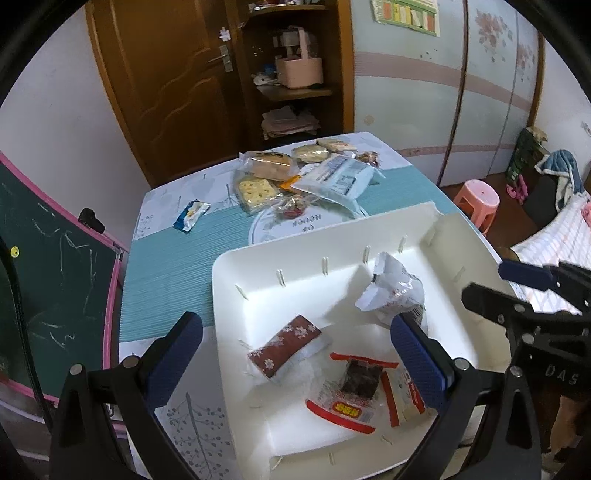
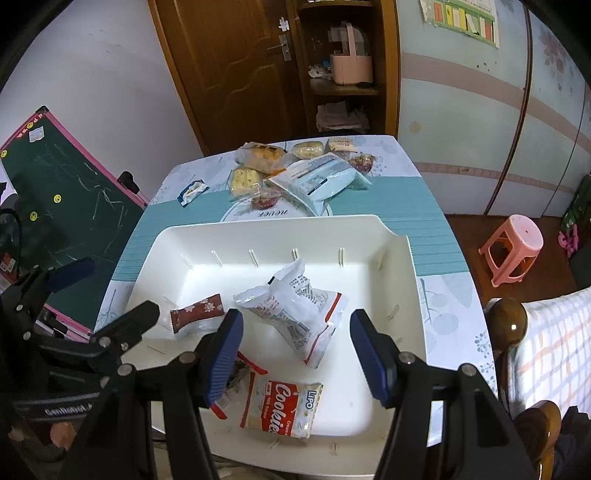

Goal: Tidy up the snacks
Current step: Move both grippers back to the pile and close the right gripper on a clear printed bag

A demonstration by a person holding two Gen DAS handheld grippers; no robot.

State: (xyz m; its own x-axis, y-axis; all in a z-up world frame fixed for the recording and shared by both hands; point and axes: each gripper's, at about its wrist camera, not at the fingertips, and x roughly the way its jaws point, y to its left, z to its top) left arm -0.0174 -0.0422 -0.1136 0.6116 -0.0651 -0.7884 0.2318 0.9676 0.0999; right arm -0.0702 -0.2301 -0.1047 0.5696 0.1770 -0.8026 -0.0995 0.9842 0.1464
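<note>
Crosswise, maroon snack bar in white tray.

Small room, dim indoor light. White wall at left. Brown wooden door with metal handle at back, beside open wooden shelf unit holding pink basket and folded papers. Pale blue wardrobe with pink stripes and flower print at right; paper chart stuck near top. Green chalkboard with pink frame leaning at left. Pink plastic stool on dark wooden floor. Checked bedding at right edge.
</note>
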